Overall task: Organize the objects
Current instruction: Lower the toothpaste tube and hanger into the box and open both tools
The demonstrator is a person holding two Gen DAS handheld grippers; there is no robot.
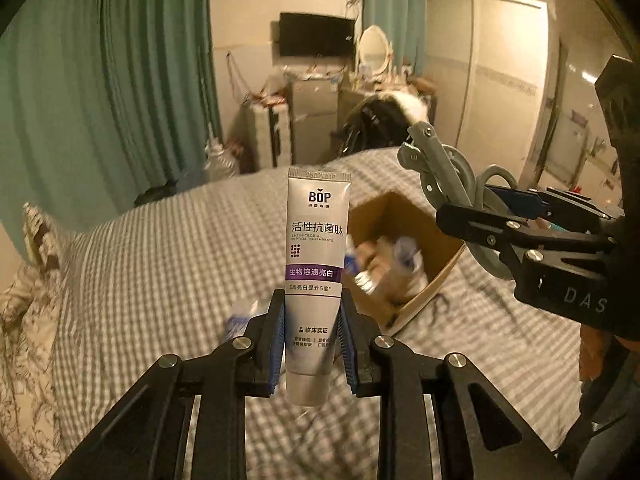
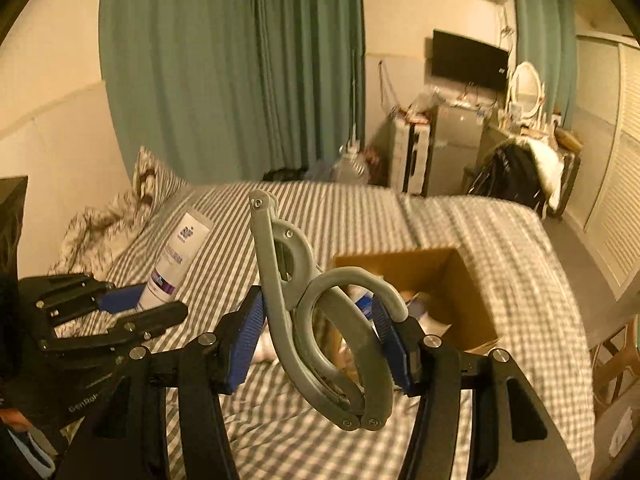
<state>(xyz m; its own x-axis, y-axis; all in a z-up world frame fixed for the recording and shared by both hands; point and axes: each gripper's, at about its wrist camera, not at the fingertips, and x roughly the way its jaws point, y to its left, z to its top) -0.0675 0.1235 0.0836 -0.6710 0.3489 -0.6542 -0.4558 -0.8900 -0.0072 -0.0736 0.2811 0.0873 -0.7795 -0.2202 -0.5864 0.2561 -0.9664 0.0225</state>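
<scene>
My left gripper [image 1: 312, 340] is shut on a white and purple BOP toothpaste tube [image 1: 316, 248] and holds it upright above the bed. The tube also shows in the right wrist view [image 2: 176, 260], with the left gripper [image 2: 120, 304] at the left. My right gripper [image 2: 320, 340] is shut on a grey plastic folding hanger [image 2: 320, 308] and holds it above the bed, just in front of an open cardboard box [image 2: 464, 280]. In the left wrist view the hanger [image 1: 440, 172] and right gripper [image 1: 500, 224] are at the right, over the box [image 1: 404, 240], which holds several small items.
A grey checked bedsheet [image 1: 160, 260] covers the bed. A patterned pillow [image 2: 120, 208] lies at its head. Green curtains [image 2: 240, 60], a wall TV [image 2: 468, 60], cluttered cabinets [image 2: 440, 140], a dark jacket on a chair [image 2: 516, 172] and a white wardrobe [image 1: 500, 72] stand beyond.
</scene>
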